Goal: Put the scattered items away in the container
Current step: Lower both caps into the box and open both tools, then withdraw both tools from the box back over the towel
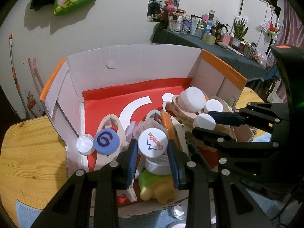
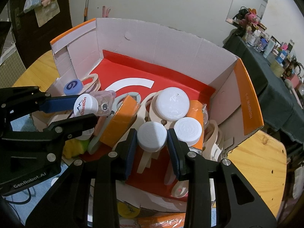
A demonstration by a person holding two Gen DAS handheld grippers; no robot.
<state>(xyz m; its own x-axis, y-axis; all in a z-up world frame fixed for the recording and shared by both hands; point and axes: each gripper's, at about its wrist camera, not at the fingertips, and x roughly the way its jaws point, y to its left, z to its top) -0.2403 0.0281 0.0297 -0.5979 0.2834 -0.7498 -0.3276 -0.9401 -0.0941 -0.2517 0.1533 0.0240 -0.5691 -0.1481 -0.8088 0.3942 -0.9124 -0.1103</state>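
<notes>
The cardboard box (image 1: 133,64) stood on the wooden desk (image 1: 28,152), its red floor crowded with caps and pale rings. At its left wall lay a small clear cap (image 1: 85,144) touching a blue swirl cap (image 1: 106,141). Next came the left gripper (image 1: 152,146), above the box, its blue pads pinching the white Ganten cap (image 1: 153,142) by its sides. Below sat a green and yellow toy (image 1: 155,186). Further right, the right gripper (image 2: 152,138) clamped a plain white cap (image 2: 152,135) over the box, just beside another ribbed white cap (image 2: 188,131) and a larger white lid (image 2: 172,103).
</notes>
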